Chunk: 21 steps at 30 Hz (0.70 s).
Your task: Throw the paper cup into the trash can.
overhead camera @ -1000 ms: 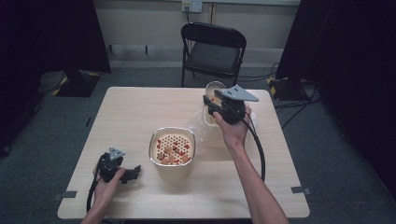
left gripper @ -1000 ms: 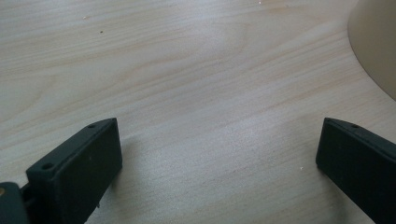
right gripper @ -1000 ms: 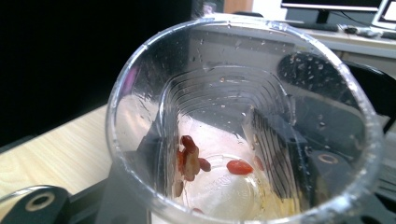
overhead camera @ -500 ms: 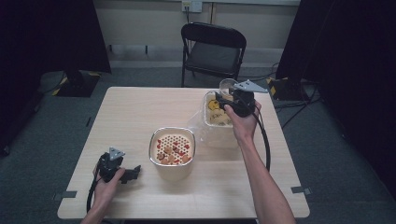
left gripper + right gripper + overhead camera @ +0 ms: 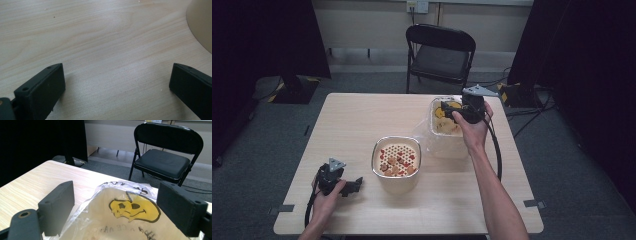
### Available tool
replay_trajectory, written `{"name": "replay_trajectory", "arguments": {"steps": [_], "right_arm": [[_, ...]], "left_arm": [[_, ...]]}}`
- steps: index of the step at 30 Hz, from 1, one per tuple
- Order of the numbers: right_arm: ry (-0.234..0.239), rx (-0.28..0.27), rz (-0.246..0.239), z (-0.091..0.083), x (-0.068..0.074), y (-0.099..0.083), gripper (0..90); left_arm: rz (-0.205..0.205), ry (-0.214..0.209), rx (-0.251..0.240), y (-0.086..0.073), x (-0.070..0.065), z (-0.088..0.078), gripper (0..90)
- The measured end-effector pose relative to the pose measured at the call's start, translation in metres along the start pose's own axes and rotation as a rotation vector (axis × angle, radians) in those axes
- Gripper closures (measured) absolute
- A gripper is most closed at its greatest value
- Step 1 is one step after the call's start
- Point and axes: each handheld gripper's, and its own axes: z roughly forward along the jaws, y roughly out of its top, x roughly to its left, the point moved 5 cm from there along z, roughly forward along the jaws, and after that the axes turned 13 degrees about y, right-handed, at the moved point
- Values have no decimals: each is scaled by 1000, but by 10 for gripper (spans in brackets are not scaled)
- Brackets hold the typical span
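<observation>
Two grippers were in my hands. My right gripper [image 5: 451, 112] hovered over the plastic bag [image 5: 125, 220] with the yellow smiley face, at the table's [image 5: 362, 125] far right; its jaws had just been opening and stood wide, gripping nothing. My left gripper [image 5: 354, 184] rested near the beige bowl [image 5: 396, 165], jaws spread, empty.

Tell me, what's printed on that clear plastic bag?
A yellow smiley face with black outlines on the plastic bag, with some black lettering around it; the right gripper view shows it best.
</observation>
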Motion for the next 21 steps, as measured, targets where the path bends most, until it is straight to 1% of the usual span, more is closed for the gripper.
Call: {"name": "replay_trajectory", "arguments": {"steps": [4, 6, 11, 12, 15, 16, 17, 18, 19, 20, 21], "right_arm": [[8, -1, 9, -3, 0, -2, 146], [15, 4, 2, -6, 3, -5, 148], [13, 18, -2, -9, 5, -8, 147], [29, 12, 2, -11, 8, -9, 147], [24, 7, -2, -14, 11, -10, 148], [31, 11, 2, -16, 13, -12, 148], [21, 24, -3, -19, 14, -17, 147], [20, 31, 7, -21, 15, -20, 147], [20, 31, 7, -21, 15, -20, 147], [30, 36, 10, -23, 16, -22, 148], [28, 36, 6, -26, 18, -24, 148]], "left_arm": [[-1, 0, 0, 0, 0, 0, 0], [-2, 0, 0, 0, 0, 0, 0], [2, -5, -1, 0, 0, 0, 0], [2, -5, -1, 0, 0, 0, 0], [4, -7, -1, 0, 0, 0, 0], [5, -7, -1, 0, 0, 0, 0], [4, -7, -1, 0, 0, 0, 0], [5, -7, -1, 0, 0, 0, 0], [5, -7, -1, 0, 0, 0, 0], [4, -8, -2, 0, 0, 0, 0], [4, -8, -1, 0, 0, 0, 0]]}}
